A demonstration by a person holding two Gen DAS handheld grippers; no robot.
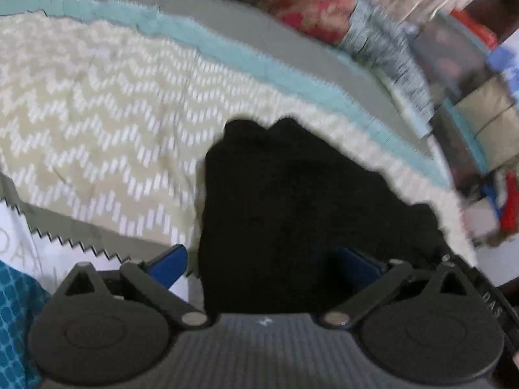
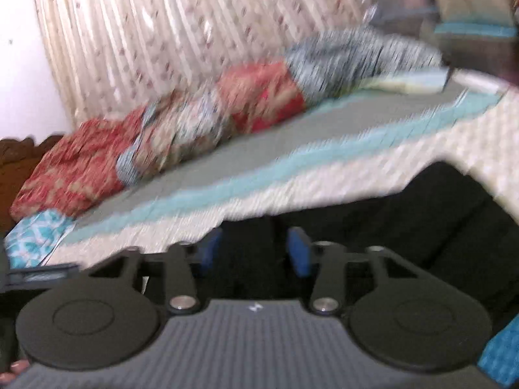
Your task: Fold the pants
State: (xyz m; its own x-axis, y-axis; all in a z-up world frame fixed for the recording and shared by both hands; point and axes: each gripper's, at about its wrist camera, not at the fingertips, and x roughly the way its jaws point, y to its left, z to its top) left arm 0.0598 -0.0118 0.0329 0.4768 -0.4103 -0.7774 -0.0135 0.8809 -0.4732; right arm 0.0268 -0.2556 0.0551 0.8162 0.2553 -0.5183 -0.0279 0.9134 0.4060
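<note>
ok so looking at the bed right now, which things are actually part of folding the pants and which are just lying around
Part of the job:
- black pants
- left gripper, fingers spread wide over the pants
- right gripper, fingers narrowed with black cloth between them

Just lying about:
- zigzag bedspread under the pants
- red floral pillows
- blue-grey patterned pillow
- curtain

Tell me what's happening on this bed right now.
A person is folding black fabric pants on a cream zigzag-patterned bedspread, one hand-held gripper in each hand. The left hand-held gripper is open over the near edge of the pants. The right hand-held gripper is closed on a fold of the black fabric. Both views are blurred.
</note>
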